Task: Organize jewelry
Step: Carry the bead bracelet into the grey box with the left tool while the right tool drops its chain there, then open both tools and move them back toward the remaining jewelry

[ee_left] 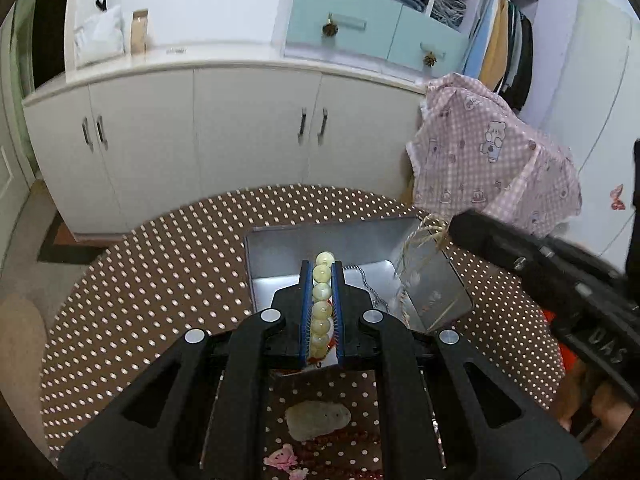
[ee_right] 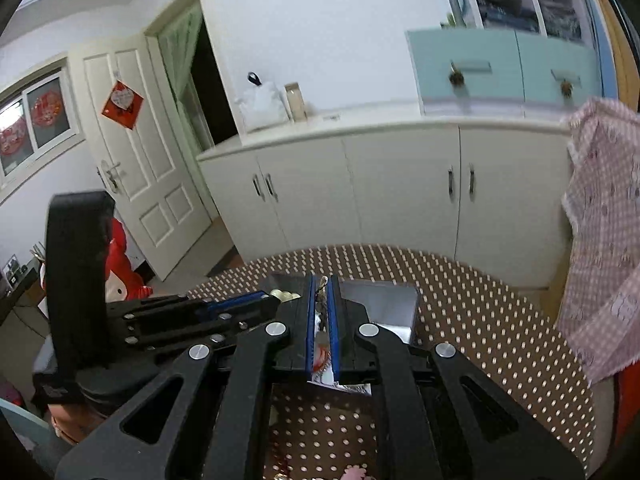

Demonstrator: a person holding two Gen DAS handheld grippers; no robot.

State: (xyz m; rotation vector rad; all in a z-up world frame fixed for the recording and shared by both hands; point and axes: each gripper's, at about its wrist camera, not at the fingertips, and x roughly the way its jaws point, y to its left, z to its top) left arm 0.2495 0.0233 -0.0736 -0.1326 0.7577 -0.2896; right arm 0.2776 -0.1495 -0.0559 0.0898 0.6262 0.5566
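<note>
My left gripper is shut on a pale yellow bead bracelet and holds it over an open silver metal tin on the polka-dot table. A silver chain lies in the tin. My right gripper is shut on a small clear bag with a twine cord, held over the tin's right side. The right gripper's body shows in the left wrist view. The left gripper shows in the right wrist view.
A pale jade pendant, a pink bear charm and red beads lie on the brown polka-dot tablecloth near me. A pink checked cloth hangs at the right. White cabinets stand behind the table.
</note>
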